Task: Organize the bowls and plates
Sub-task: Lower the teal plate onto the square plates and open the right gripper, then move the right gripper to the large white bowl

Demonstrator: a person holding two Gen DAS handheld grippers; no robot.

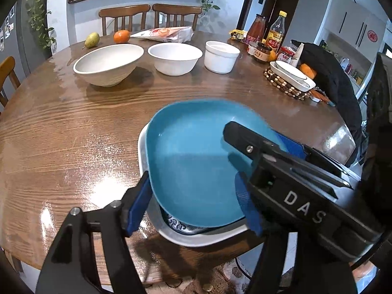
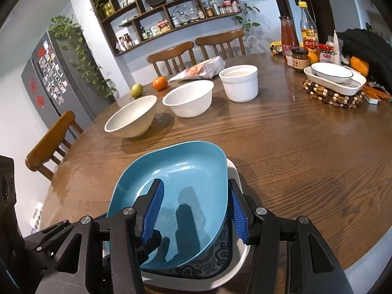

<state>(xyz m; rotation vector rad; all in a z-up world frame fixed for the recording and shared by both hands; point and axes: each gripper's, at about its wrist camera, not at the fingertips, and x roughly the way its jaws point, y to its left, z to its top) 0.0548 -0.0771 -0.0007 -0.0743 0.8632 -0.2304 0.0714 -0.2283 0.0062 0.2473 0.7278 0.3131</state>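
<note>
Partly done — blue plate (image 2: pixel 181 196) stacked on patterned plate (image 2: pixel 215 257) and white dish (image 2: pixel 238 262) near surface (image 1: pixel 73 134) edge, both jaws apart astride its rim, unpressed — three white bowls (image 1: pixel 175 57) still unstacked.

Your left wrist camera looks forward and down along its fingers from the near edge of the wooden table (image 1: pixel 61 127), close over the blue plate (image 1: pixel 191 161); the right gripper (image 1: pixel 254 156) crosses its right side. Your right wrist camera sits just as close over the same plate (image 2: pixel 186 178), angled leftward toward the fridge (image 2: pixel 49 73); both views share the three white bowls (image 1: pixel 107 63), the chairs (image 1: pixel 149 16) and the wall shelf (image 2: pixel 166 12) beyond.
</note>
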